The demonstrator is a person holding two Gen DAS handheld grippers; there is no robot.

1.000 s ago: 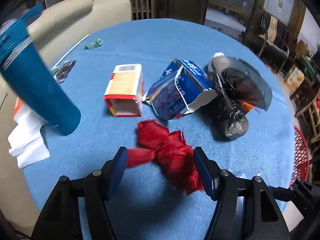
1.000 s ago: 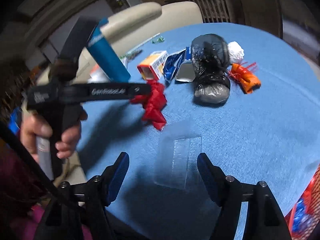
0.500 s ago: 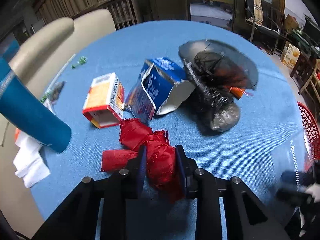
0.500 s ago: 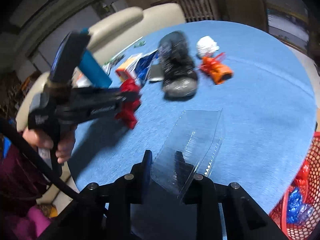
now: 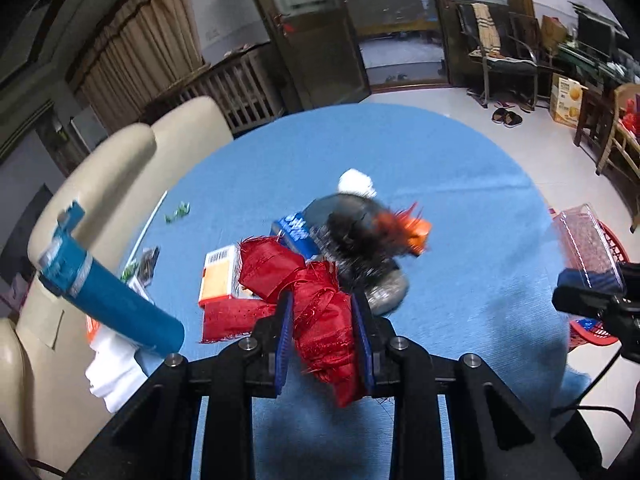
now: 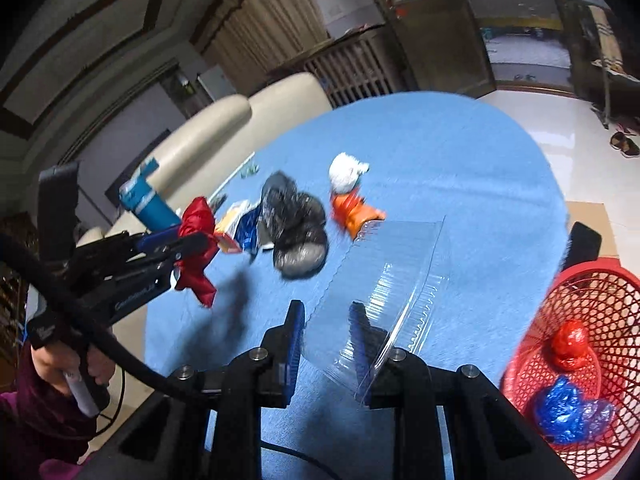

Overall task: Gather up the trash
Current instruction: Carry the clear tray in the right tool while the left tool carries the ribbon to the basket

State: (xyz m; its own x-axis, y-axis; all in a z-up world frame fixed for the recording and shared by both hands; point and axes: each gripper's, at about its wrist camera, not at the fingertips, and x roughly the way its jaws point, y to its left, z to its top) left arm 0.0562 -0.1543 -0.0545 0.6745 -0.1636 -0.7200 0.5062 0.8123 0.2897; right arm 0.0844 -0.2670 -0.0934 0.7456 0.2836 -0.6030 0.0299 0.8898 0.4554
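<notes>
the left gripper (image 5: 322, 332) was clenched on a crumpled red ribbon (image 5: 316, 304), both blue pads pressing its sides, with the loose ends hanging free above the blue round table (image 5: 460, 184). in the right wrist view the ribbon hung clear of the tablecloth, over the table's left edge. the right gripper (image 6: 328, 340) was clamped on a clear plastic tray (image 6: 396, 268), which stuck out tilted past the fingers, over the table near its right edge.

the rest of the trash lay in a cluster toward the middle of the table: a black plastic bag (image 6: 294, 228) crumpled around something grey, a torn blue carton (image 5: 294, 232) just beside it on the left, and an orange-and-white box (image 5: 218, 278) next to that. an orange wrapper (image 6: 354, 212) touched the bag's right side, with a white crumpled tissue (image 6: 346, 172) just beyond it toward the far edge. small green bits (image 5: 178, 213) lay near the left edge. a blue cylinder (image 5: 116, 300) crossed the left of the left wrist view, blurred; what it rested on could not be told.

a red mesh basket (image 6: 600, 320) stood off the table's right edge, lower than the tabletop, holding a red crumpled bag (image 6: 572, 344) and a blue crumpled bag (image 6: 568, 416). a cream sofa (image 5: 112, 176) ran beyond the table's left edge.
</notes>
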